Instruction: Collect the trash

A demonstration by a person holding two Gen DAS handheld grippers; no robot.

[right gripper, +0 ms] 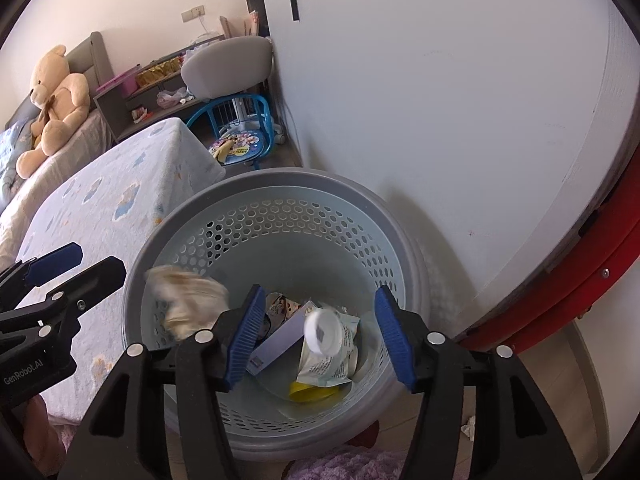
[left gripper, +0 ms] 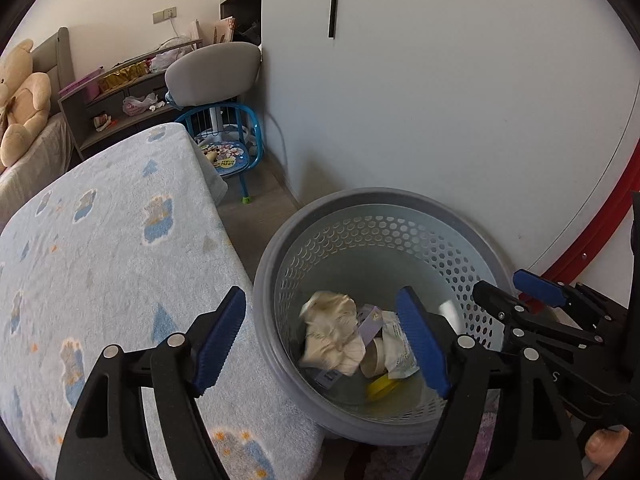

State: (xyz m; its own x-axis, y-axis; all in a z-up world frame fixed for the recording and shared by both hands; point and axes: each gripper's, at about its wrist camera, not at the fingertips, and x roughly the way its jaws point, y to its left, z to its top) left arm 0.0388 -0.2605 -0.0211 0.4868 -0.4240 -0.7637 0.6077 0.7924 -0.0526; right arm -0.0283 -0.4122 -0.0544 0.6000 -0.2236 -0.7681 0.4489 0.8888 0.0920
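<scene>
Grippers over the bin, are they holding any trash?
No. The left gripper and right gripper both stand open with nothing between their pads. The tissue and cap are blurred inside the bin.

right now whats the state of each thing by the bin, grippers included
left gripper: open, nothing between its pads
right gripper: open, nothing between its pads
laundry-style bin: upright, partly filled with trash
crumpled paper wad: blurred, seemingly mid-fall inside the bin
white round lid: blurred, above the wrappers in the bin
yellow piece: at the bin's bottom, partly covered
</scene>
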